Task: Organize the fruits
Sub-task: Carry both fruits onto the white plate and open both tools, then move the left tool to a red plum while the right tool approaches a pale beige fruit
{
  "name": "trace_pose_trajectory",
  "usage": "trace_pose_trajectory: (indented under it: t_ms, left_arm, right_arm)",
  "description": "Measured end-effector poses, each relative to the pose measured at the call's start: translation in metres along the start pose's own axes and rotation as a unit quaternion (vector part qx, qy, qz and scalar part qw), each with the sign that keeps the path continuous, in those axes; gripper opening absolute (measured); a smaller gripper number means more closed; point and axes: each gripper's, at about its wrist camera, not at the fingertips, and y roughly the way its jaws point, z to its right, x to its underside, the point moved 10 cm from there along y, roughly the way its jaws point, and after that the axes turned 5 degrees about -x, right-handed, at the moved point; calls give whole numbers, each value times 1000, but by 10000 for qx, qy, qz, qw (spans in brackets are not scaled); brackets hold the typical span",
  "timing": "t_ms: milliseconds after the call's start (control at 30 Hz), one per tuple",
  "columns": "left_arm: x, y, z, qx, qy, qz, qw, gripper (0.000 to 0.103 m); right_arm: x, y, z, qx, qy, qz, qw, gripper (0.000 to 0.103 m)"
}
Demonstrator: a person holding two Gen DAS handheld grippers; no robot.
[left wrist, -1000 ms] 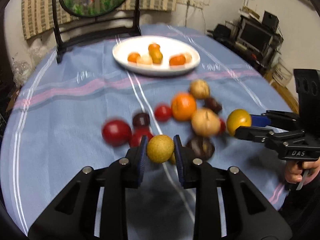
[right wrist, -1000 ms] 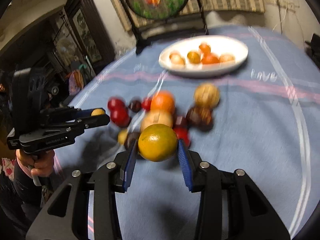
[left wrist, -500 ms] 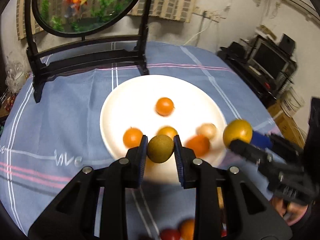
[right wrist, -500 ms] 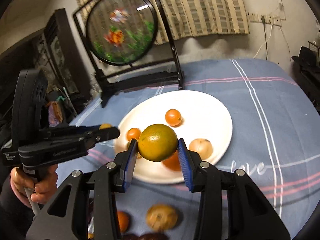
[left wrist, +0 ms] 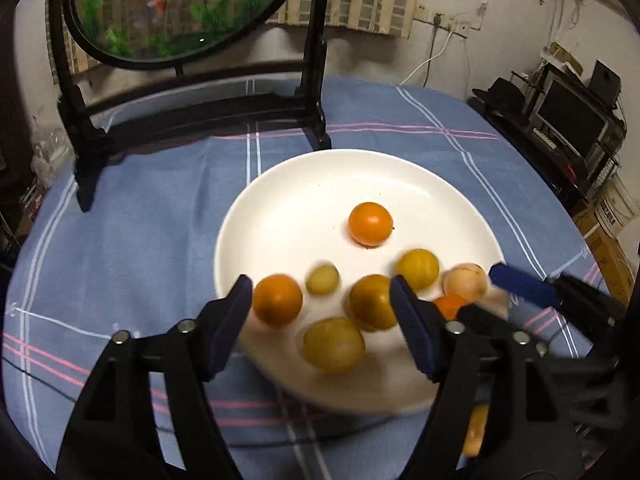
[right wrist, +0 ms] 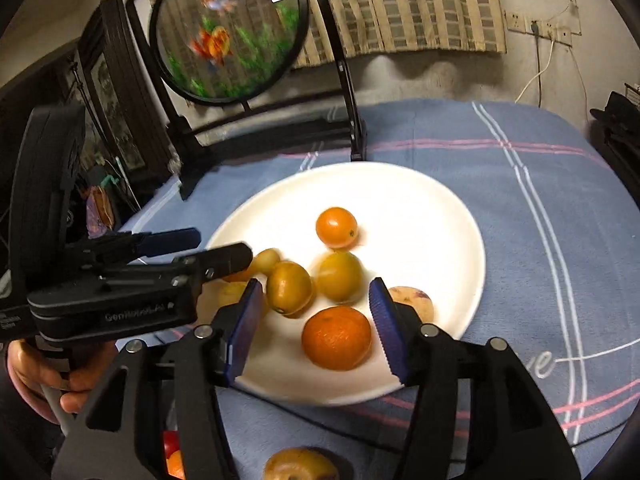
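A white plate [left wrist: 304, 200] [right wrist: 420, 208] on the blue cloth holds several orange and yellow fruits. My left gripper [left wrist: 322, 304] is open and empty over the plate's near rim; a brownish-yellow fruit [left wrist: 333, 345] lies just below it, blurred. My right gripper [right wrist: 316, 300] is open and empty over the plate's near part; a yellow-green citrus [right wrist: 289, 288] and a yellow fruit [right wrist: 339, 277] lie between its fingers, and an orange mandarin [right wrist: 336, 338] lies nearer. The left gripper shows in the right wrist view [right wrist: 208, 250], the right gripper's blue finger [left wrist: 520, 284] in the left wrist view.
A black stand with a round goldfish panel [left wrist: 180, 4] [right wrist: 228, 32] stands behind the plate. More fruits lie on the cloth near me: a tan one [right wrist: 300, 466] and a red one [right wrist: 170, 442]. Shelves with electronics [left wrist: 572, 116] stand at the right.
Both grippers moved from the fruit pile to the plate, opened, and let go: the brownish-yellow fruit and the yellow-green citrus now lie on the plate.
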Motion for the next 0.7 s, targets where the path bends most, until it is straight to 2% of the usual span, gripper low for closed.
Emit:
trace_pose_trajectory:
  t_ms: [67, 200, 333, 433, 500, 600, 700]
  left_arm:
    - [8, -23, -7, -21, -74, 127, 9999, 92]
    - [35, -65, -22, -44, -202, 323, 9993, 97]
    - [85, -96, -30, 23, -326, 416, 9986, 98]
    - [133, -115, -24, 137, -144, 435, 9989, 98]
    - [157, -123, -22, 163, 53, 511, 9985, 98]
    - [180, -130, -23, 122, 103, 596, 9981, 98]
    - [194, -128, -25, 316, -80, 484, 9983, 98]
  right_arm:
    - [0, -19, -6, -47, -19, 141, 9999, 60]
    - [17, -56, -24, -227, -164, 335, 9990, 61]
    - [51, -76, -43, -422, -331, 300, 9981, 61]
    - [77, -81, -52, -480, -380, 185, 9980, 61]
    - [96, -82, -66, -717, -429, -33, 9965, 61]
    - [115, -84, -90, -890, -785, -182, 9928, 61]
    - [129, -82, -105, -939, -1061, -363, 9892, 61]
